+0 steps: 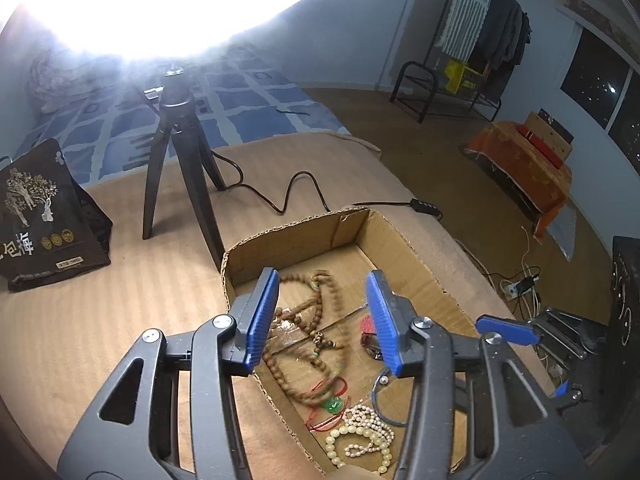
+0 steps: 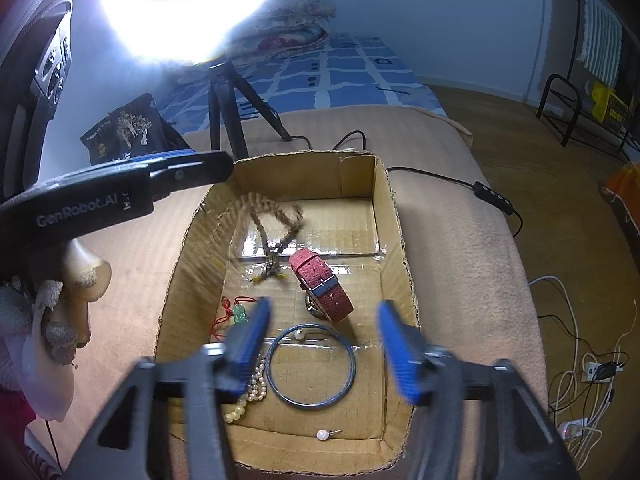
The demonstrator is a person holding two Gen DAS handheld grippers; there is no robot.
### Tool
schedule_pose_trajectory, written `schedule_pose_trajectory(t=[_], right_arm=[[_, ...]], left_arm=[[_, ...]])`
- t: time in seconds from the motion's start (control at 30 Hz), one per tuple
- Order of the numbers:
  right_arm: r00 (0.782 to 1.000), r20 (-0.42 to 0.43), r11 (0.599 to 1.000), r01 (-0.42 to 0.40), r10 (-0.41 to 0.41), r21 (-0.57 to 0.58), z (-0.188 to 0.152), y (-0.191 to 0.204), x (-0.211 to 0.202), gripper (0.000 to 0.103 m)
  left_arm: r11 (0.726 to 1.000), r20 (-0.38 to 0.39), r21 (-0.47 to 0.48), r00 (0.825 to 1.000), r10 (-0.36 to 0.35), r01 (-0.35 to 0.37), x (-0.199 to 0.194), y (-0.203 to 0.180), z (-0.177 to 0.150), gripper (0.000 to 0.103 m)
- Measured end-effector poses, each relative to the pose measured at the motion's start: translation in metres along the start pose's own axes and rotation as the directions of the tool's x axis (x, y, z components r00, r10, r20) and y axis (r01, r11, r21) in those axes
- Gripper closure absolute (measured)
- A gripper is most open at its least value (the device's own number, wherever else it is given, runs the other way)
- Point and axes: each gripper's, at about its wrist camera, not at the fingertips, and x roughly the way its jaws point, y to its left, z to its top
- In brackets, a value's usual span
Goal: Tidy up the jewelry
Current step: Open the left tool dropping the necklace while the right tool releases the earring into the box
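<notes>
A cardboard box [image 1: 300, 236] [image 2: 304, 158] sits on a beige blanket and holds the jewelry. My left gripper [image 1: 323, 274] is open over its left part. Under it a brown wooden bead necklace [image 1: 316, 320] [image 2: 276, 216] shows blurred, clear of both pads. My right gripper [image 2: 324, 304] stands open above the box's near half with nothing between its fingers. Below it lie a red-strapped watch [image 2: 322, 284], a blue bangle [image 2: 312, 366], a pearl necklace [image 2: 256, 384], a green pendant on red cord [image 2: 239, 314] and a single pearl earring [image 2: 323, 435].
A ring light on a black tripod [image 1: 176, 152] stands behind the box, its cable and switch [image 1: 426, 208] trailing right. A black printed bag [image 1: 44, 216] sits at left. A person's hand [image 2: 84, 276] shows at the left edge. Past the blanket's right edge is floor with cables.
</notes>
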Motion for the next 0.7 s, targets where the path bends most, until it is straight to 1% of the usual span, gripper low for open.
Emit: schedule_pose_trajectory(t=[0.03, 0.07, 0.13, 0.17, 0.2, 0.4, 0.7], right_arm=[[1.000, 0.000, 1.000, 0.002, -0.002, -0.007, 0.000, 0.002, 0.000, 0.029], [1.000, -0.003, 1.000, 0.003, -0.004, -0.012, 0.000, 0.003, 0.000, 0.027], [1.000, -0.010, 1.000, 0.006, -0.006, -0.017, -0.001, 0.005, 0.001, 0.019], [1.000, -0.011, 1.000, 0.007, -0.007, -0.019, -0.001, 0.006, 0.001, 0.013], [1.000, -0.011, 1.000, 0.009, -0.009, -0.023, -0.002, 0.007, 0.001, 0.012], [1.000, -0.014, 0.999, 0.027, -0.028, -0.036, -0.003, 0.010, -0.003, 0.012], [0.999, 0.013, 0.999, 0.036, -0.036, -0.024, -0.005, 0.011, -0.022, 0.012]], left_arm=[[1.000, -0.003, 0.000, 1.000, 0.001, -0.001, 0.000, 0.000, 0.000, 0.056], [1.000, -0.005, 0.002, 1.000, 0.002, -0.002, 0.000, 0.000, 0.000, 0.053], [1.000, -0.003, 0.008, 1.000, 0.008, -0.008, -0.002, -0.001, -0.001, 0.048], [1.000, -0.001, 0.011, 1.000, 0.012, -0.012, -0.003, -0.001, -0.002, 0.046], [1.000, -0.002, 0.011, 1.000, 0.013, -0.013, -0.003, -0.002, -0.002, 0.045], [1.000, -0.001, 0.010, 1.000, 0.018, -0.018, -0.009, -0.003, -0.004, 0.045], [0.999, 0.019, 0.012, 0.999, 0.032, -0.032, -0.033, -0.006, -0.007, 0.045]])
